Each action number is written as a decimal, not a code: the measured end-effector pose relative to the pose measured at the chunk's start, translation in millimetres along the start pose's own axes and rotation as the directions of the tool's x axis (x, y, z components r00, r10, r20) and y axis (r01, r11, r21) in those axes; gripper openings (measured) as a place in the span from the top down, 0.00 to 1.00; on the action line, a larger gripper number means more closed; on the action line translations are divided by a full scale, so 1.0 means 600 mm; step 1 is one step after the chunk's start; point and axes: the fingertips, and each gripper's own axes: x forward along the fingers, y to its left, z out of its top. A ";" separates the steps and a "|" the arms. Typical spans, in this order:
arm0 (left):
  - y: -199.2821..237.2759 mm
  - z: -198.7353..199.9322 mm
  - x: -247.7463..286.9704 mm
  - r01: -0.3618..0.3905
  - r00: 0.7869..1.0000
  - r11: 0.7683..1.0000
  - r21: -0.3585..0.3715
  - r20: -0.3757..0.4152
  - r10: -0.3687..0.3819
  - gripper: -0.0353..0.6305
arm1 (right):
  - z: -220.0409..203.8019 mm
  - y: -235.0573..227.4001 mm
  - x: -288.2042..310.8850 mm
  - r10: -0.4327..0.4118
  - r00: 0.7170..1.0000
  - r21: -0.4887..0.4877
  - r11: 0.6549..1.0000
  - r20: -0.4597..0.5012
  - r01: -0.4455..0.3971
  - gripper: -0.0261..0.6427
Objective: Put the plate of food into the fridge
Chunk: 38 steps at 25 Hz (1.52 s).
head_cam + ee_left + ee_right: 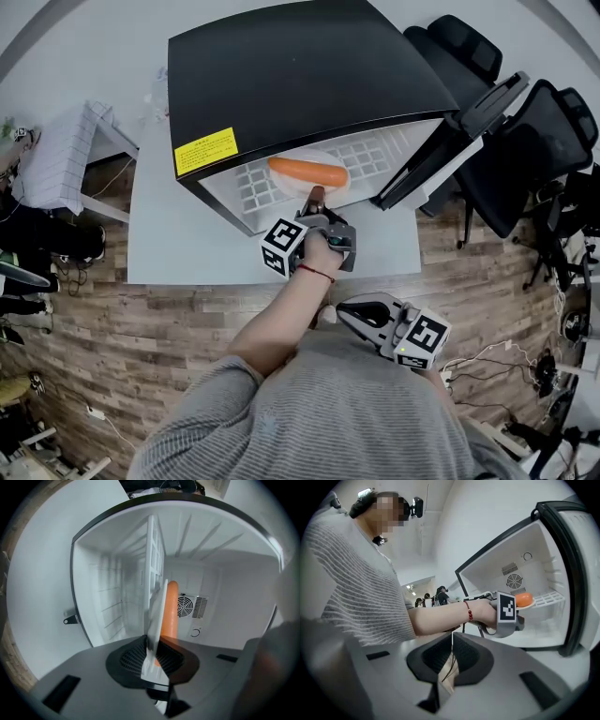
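We pinch the stiff, breakable plate (156, 620) by its rim in the left gripper (316, 198), level lest the sausage (307, 172) roll; the right gripper (349, 314) is closed on nothing.

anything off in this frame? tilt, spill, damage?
Nothing stands out. The plate is level with the fridge's wire shelf, pinched at its rim by the left hand-held gripper. The orange sausage lies across it, and nothing has spilled. The fridge door stands open, as this step needs.
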 end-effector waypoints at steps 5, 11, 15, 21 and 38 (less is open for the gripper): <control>-0.005 0.000 -0.001 0.021 1.000 0.999 0.025 -0.017 -0.020 0.87 | -0.001 -0.002 -0.008 -0.024 1.000 0.004 1.000 0.013 0.024 0.94; -0.012 -0.004 0.001 0.045 0.997 0.997 0.064 -0.059 -0.042 0.82 | -0.005 -0.006 -0.015 -0.037 0.999 0.014 0.999 0.025 0.036 0.94; -0.009 -0.010 -0.005 0.051 0.994 0.995 0.091 -0.096 -0.042 0.79 | -0.004 -0.004 -0.018 -0.044 0.999 0.019 0.999 0.031 0.043 0.94; -0.011 -0.019 -0.015 0.070 0.988 0.989 0.131 -0.148 -0.050 0.76 | -0.009 -0.001 -0.019 -0.050 0.998 0.020 0.999 0.032 0.050 0.94; -0.016 -0.036 -0.051 0.086 0.976 0.981 0.175 -0.211 -0.048 0.76 | -0.014 0.016 -0.021 -0.055 0.997 0.018 0.998 0.047 0.054 0.94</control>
